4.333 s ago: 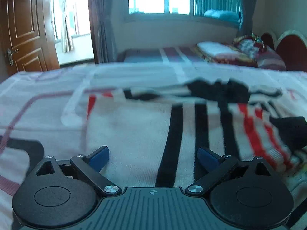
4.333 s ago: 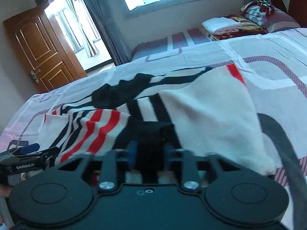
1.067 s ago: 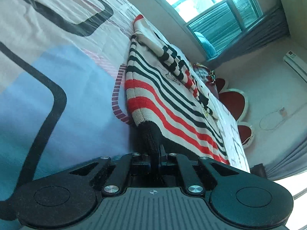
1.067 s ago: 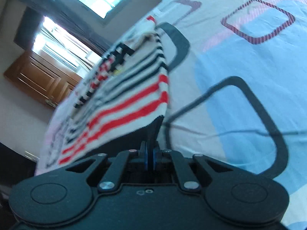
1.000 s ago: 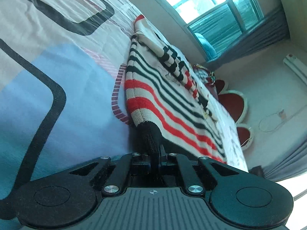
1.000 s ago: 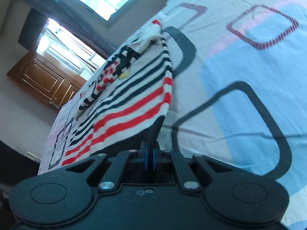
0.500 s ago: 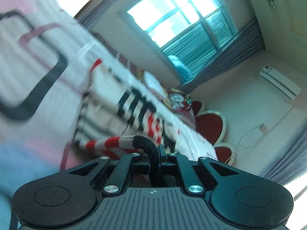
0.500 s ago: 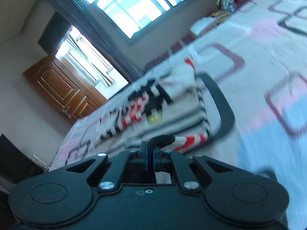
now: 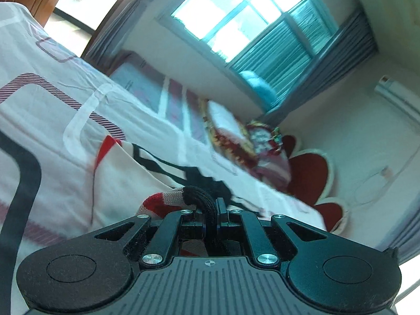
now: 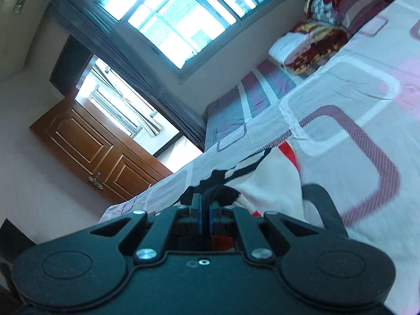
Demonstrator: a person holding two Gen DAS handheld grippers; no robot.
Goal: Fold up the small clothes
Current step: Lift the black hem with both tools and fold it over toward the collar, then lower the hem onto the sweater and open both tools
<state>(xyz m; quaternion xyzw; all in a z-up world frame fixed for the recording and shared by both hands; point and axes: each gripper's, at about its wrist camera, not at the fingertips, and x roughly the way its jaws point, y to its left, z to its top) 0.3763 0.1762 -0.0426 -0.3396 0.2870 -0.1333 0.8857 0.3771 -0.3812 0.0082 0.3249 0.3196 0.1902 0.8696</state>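
A small knit sweater (image 9: 118, 178), white with black and red stripes, lies on the bed. My left gripper (image 9: 211, 210) is shut on the sweater's black ribbed hem and holds it raised above the white part. My right gripper (image 10: 204, 211) is shut on the other end of the same black hem; the sweater (image 10: 273, 183) shows white beyond it. Both views are tilted and blurred by motion.
The bed sheet (image 9: 39, 110) has rounded square patterns in maroon, black and pink. Pillows and folded bedding (image 10: 312, 47) sit at the head, by red headboards (image 9: 312, 173). A window (image 10: 178, 18), curtains and a wooden door (image 10: 86, 152) lie beyond the bed.
Both grippers have lifted the striped hem off the sheet and carried it forward over the sweater towards its far end. The views now tilt up at the window and walls.
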